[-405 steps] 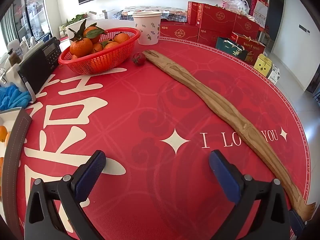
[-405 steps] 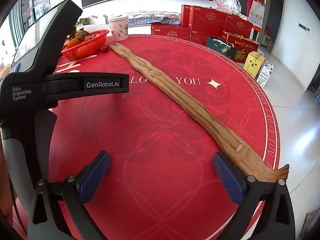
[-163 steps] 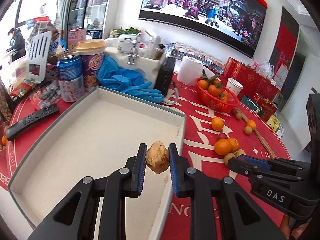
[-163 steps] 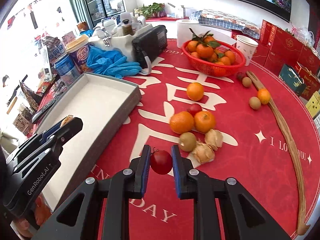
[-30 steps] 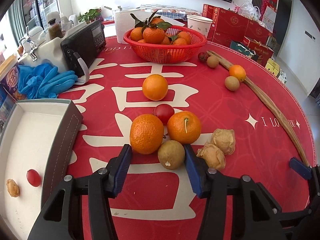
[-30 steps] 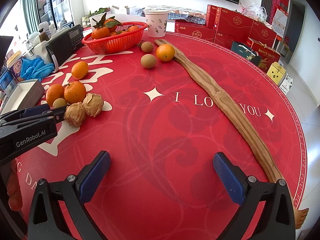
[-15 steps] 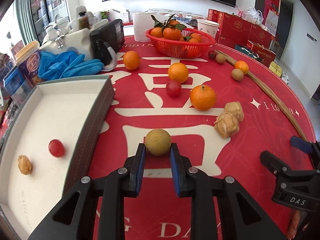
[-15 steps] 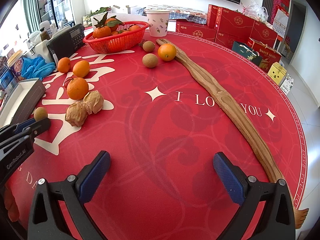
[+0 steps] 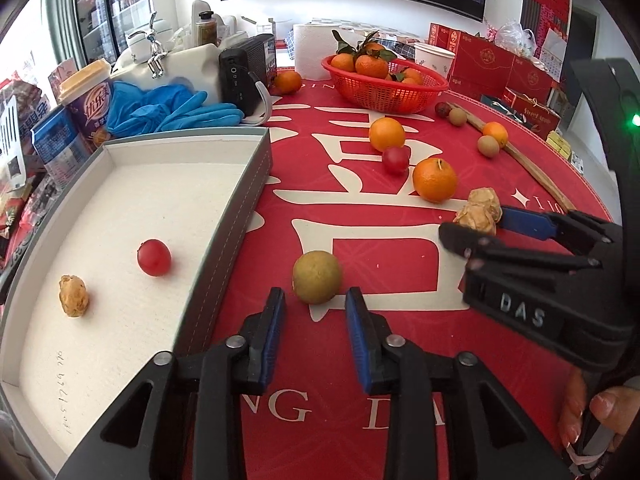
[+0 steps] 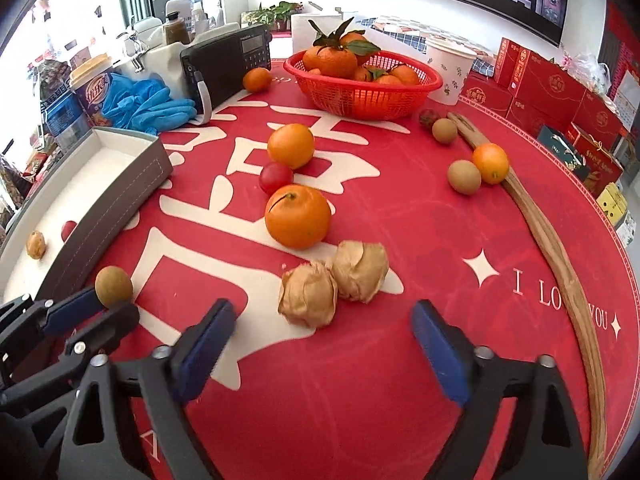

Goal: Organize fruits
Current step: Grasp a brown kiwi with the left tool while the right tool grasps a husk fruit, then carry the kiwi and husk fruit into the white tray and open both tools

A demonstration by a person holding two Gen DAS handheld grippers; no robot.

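Note:
A round green-brown fruit (image 9: 317, 277) lies on the red tablecloth just beyond my left gripper (image 9: 314, 320). The jaws are opening and the pads stand clear of it. Left of it is the grey tray (image 9: 248, 184), holding a small red fruit (image 9: 154, 257) and a brown husked fruit (image 9: 73, 295). In the right wrist view my right gripper (image 10: 320, 332) is closing, with the nearer of two papery husked fruits (image 10: 308, 300) just ahead of its fingertips and untouched. An orange (image 10: 298, 216) sits behind them.
More oranges (image 9: 386, 133), a red fruit (image 9: 396, 159) and a red basket (image 9: 384, 88) of oranges lie farther back. Blue gloves (image 9: 172, 108), a black radio (image 9: 246, 74) and cups crowd the far left. A long wooden stick (image 10: 556, 248) curves along the right.
My left gripper has let go of the green-brown fruit, which now rests on the cloth beside the tray. The right gripper swung left to the husked fruits and its jaws narrowed.

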